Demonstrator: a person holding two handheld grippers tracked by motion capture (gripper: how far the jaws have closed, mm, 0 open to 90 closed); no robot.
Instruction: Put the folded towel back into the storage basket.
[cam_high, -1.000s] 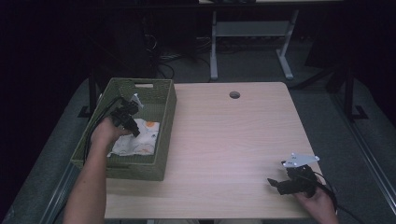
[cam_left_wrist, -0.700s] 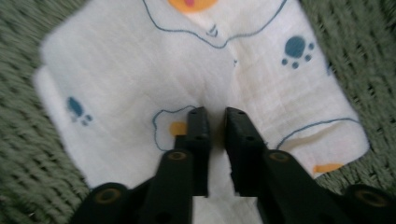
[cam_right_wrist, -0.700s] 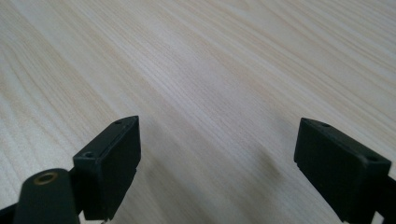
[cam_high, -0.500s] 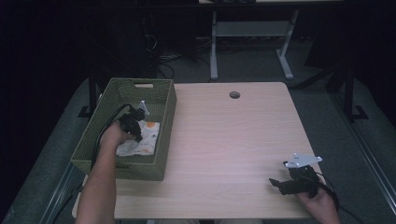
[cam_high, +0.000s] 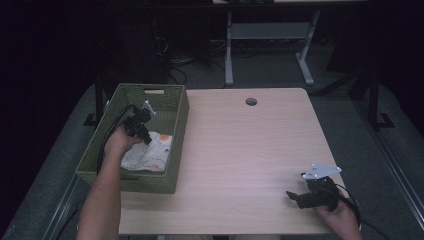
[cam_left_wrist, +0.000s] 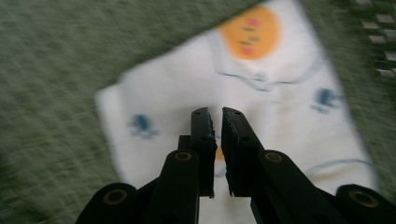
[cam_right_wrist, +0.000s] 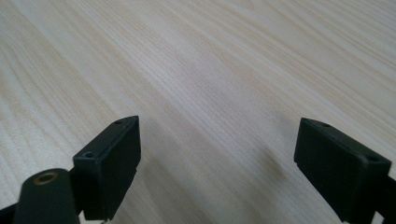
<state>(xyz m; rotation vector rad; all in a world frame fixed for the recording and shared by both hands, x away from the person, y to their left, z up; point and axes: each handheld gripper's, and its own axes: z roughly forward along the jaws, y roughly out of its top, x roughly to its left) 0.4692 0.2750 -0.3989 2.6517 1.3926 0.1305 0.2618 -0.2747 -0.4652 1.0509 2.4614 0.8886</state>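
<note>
Resting on the pale wooden table (cam_high: 240, 150) at five o'clock, the right gripper (cam_high: 300, 198) has its jaws spread wide over bare wood. At nine o'clock, the left gripper (cam_left_wrist: 215, 122), jaws just closed and nearly pressed together, empty, hovers over the white printed cloth (cam_left_wrist: 261, 93) lying inside the green woven basket (cam_high: 177, 120).

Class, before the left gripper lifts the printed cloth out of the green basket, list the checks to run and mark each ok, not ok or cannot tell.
1. Left gripper is over the white printed cloth: ok.
2. Its jaws are closed, a thin gap between the tips: ok.
3. Cloth is actually pinched between them: cannot tell.
4. Cloth lies inside the green basket: ok.
5. Right gripper is open over bare table, away from the basket: ok.
</note>
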